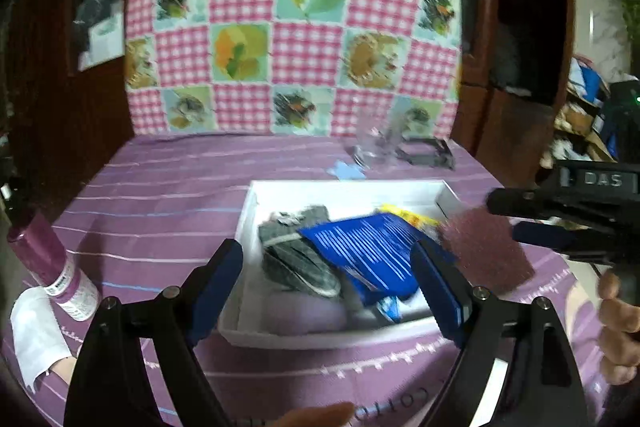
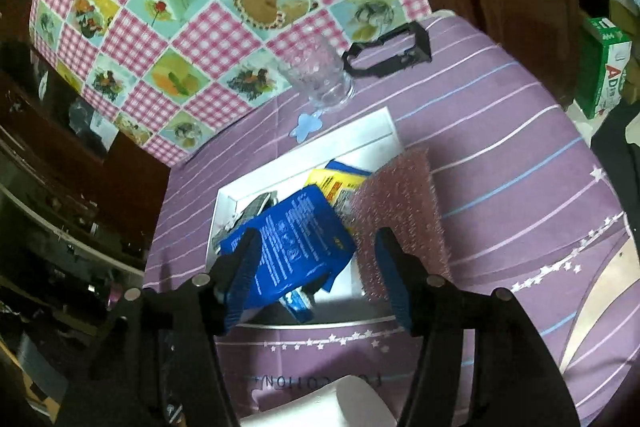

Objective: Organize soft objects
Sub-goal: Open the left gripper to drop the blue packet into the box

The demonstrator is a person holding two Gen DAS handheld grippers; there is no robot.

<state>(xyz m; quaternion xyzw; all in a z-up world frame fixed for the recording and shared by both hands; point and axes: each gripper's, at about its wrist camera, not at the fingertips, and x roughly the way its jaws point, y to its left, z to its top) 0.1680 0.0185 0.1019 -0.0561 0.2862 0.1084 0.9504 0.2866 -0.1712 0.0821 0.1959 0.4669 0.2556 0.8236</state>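
Note:
A white tray (image 1: 256, 199) on the purple striped cloth holds a blue printed pouch (image 1: 372, 251), a grey sock (image 1: 296, 259) and a yellow packet (image 1: 404, 215). A pink scouring pad (image 1: 484, 247) hangs over the tray's right edge, blurred. My left gripper (image 1: 328, 283) is open and empty, low over the tray's near side. My right gripper (image 2: 320, 275) is open above the tray (image 2: 384, 123); the pink pad (image 2: 396, 203) leans beside its right finger (image 2: 394, 275), free of the jaws. The blue pouch (image 2: 292, 239) lies between the fingers' view.
A clear glass (image 2: 320, 75), a blue flower-shaped coaster (image 2: 306, 125) and a black frame (image 2: 392, 51) stand behind the tray. A purple bottle (image 1: 52, 263) and white paper (image 1: 36, 335) lie at the left. A checked cloth (image 1: 296, 19) hangs behind.

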